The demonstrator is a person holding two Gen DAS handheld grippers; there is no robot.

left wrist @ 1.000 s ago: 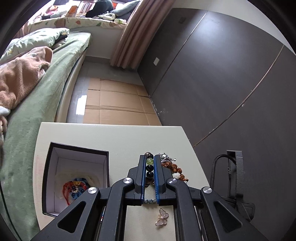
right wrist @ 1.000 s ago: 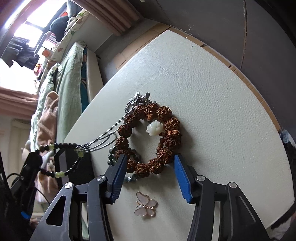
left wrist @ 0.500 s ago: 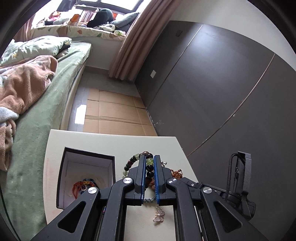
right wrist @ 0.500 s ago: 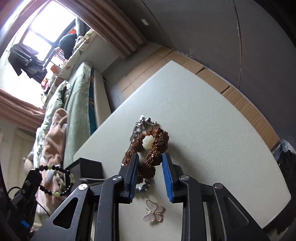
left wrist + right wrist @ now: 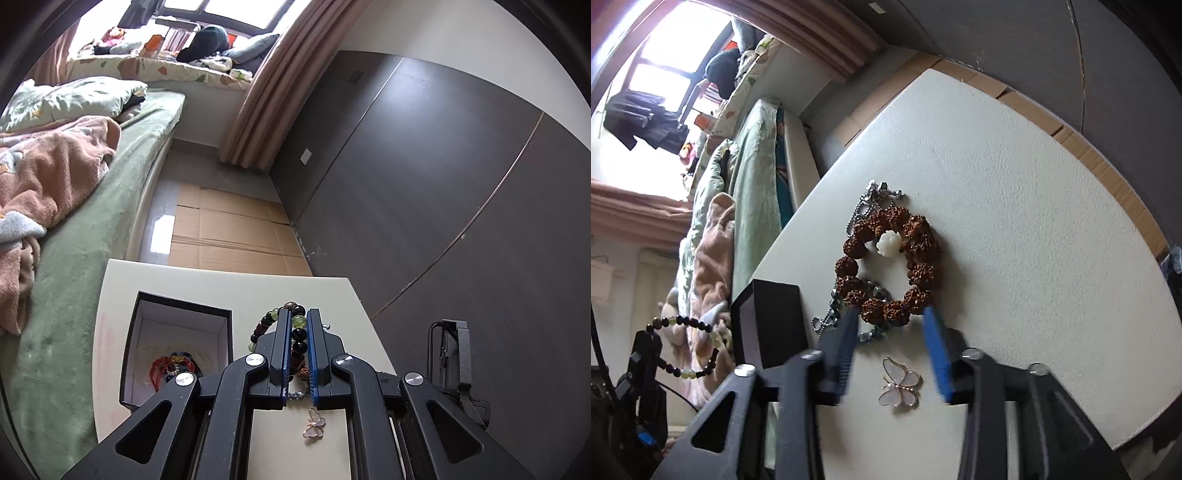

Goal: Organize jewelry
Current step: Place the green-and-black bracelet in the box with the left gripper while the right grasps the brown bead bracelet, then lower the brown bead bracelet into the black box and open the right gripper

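You held the bead bracelet point(image 5: 297, 334) pinched in your left gripper point(image 5: 296, 354) near the open box point(image 5: 177, 354), seemingly bound there, while your right gripper point(image 5: 891, 332), jaws just reopened, flanked the brown bracelet point(image 5: 886, 264) on the table point(image 5: 1015, 221).

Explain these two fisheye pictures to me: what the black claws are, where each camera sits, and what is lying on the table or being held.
There is no robot here: a person carries a hand-held gripper in each hand, each with a camera looking along its fingers. In the left view, the left hand-held gripper is shut on a dark and green bead bracelet, beside an open black box with colourful jewelry inside. In the right view, the right hand-held gripper, its jaws just opened, stands around the near edge of a brown bead bracelet lying on the white table. A silver chain and a butterfly brooch also lie there.
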